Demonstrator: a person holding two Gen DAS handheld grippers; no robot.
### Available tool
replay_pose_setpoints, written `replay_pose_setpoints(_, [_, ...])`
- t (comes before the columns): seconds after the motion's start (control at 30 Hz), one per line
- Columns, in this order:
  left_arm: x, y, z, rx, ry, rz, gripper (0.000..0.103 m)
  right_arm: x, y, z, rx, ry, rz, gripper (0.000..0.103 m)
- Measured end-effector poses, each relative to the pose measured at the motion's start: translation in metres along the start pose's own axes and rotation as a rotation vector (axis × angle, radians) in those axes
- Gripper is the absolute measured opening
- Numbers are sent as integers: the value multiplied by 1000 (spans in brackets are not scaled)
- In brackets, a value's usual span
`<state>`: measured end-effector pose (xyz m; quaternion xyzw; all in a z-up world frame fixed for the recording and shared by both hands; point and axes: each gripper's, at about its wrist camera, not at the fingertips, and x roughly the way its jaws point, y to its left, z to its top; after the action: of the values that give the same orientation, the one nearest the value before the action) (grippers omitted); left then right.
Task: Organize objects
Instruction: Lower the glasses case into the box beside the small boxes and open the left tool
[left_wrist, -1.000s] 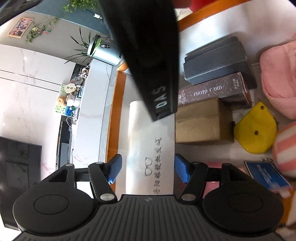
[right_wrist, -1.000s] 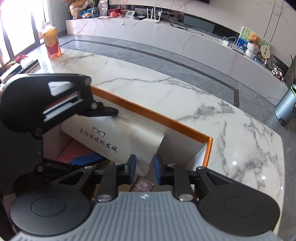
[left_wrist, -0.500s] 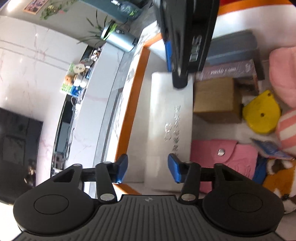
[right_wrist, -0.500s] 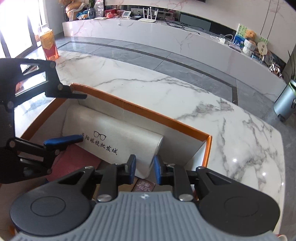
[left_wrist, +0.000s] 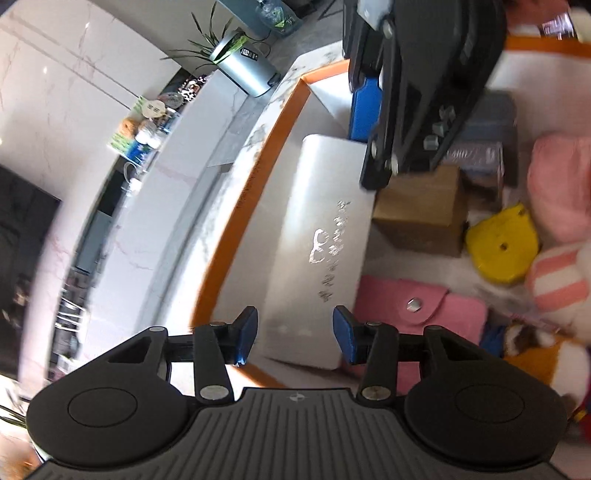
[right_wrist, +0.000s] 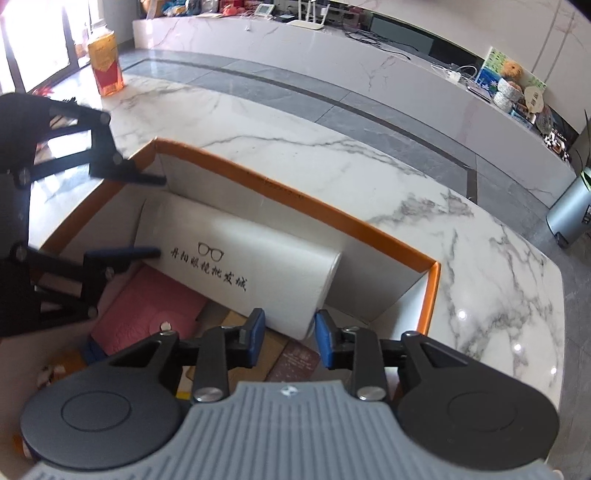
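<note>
Right wrist view: right gripper (right_wrist: 289, 339) tilted down, jaws opening, straddling end of white glasses case (right_wrist: 236, 266) without pressing. Case long, rounded, printed spectacles logo, lying along far wall of orange-rimmed box (right_wrist: 430, 295). Left gripper (left_wrist: 294, 334) parted, empty, above case's other end. Left view motion-blurred; lettering unreadable.

White case (right_wrist: 240, 266) — a glasses emblem above printed Chinese characters.
</note>
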<state>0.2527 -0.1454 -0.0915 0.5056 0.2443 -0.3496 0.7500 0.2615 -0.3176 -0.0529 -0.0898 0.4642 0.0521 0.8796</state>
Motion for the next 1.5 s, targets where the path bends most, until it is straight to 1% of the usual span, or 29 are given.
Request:
replay_pose_setpoints(0.1, [2,0,-2,-29,2,-10,59,2,10,-1,-43,3,-25,44])
replay_pose_setpoints(0.13, [2,2,-1,-48,3,-20,59,2,11,0,-42,7,-26,44])
replay_pose_setpoints(0.23, [3,8,0,-80,5,-41,59,1,-2,5,30,-1,14,51])
replay_pose_setpoints(0.3, [1,8,0,-76,8,-45,60,0,-15,11,88,-24,45,68])
replay_pose_setpoints(0.37, [-1,5,-2,-74,15,-48,62,2,-24,19,118,-27,82,72])
replay_pose_setpoints(0.47, [-2,6,-3,-77,18,-56,62,11,-32,26,136,1,141,82])
replay_pose_setpoints(0.63, [0,10,-2,-73,15,-54,62,20,-24,34,76,4,184,83])
replay_pose_setpoints(0.67, [-1,10,-2,-72,15,-53,62,22,-21,35,64,12,180,86])
replay_pose_setpoints(0.7, [-1,11,-2,-73,14,-53,62,23,-19,36,50,18,173,87])
replay_pose_setpoints(0.73, [-2,11,-2,-73,14,-52,62,23,-17,36,36,21,159,86])
replay_pose_setpoints(0.77, [-2,12,-2,-73,13,-50,62,23,-17,36,22,18,142,80])
replay_pose_setpoints(0.8, [-2,12,-2,-72,17,-48,62,20,-17,35,-2,10,138,70])
replay_pose_setpoints(0.83, [-1,12,-2,-72,19,-47,62,17,-20,33,-2,-2,145,68])
replay_pose_setpoints(0.9, [0,10,-2,-68,20,-41,62,9,-25,31,8,-29,151,58])
replay_pose_setpoints(0.93, [1,9,-1,-65,26,-34,61,3,-26,30,2,-52,150,56])
replay_pose_setpoints(1.0, [6,4,0,-56,42,3,59,-10,-23,27,-45,-118,153,45])
replay_pose_setpoints(1.07, [8,2,1,-61,44,17,61,-25,-16,27,-117,-175,149,37])
replay_pose_setpoints(1.13, [9,3,4,-78,47,36,60,-32,-4,26,-225,-215,107,36])
replay_pose_setpoints(1.17, [9,3,4,-78,49,55,50,-32,0,25,-262,-230,89,36])
replay_pose_setpoints(1.2, [11,3,5,-77,56,74,50,-31,5,25,-306,-234,70,35])
replay_pose_setpoints(1.23, [11,4,5,-91,63,69,50,-28,10,24,-349,-237,20,26])
replay_pose_setpoints(1.27, [12,5,6,-104,72,65,50,-26,14,22,-387,-244,-9,22])
replay_pose_setpoints(1.3, [12,6,6,-107,76,61,49,-23,16,22,-403,-242,-21,22])
replay_pose_setpoints(1.37, [12,9,5,-112,77,58,49,-17,14,21,-395,-211,-24,21])
replay_pose_setpoints(1.43, [13,10,4,-112,84,61,46,-11,7,17,-372,-173,-9,2])
replay_pose_setpoints(1.5, [12,13,2,-115,82,53,46,-6,5,13,-358,-150,-4,0])
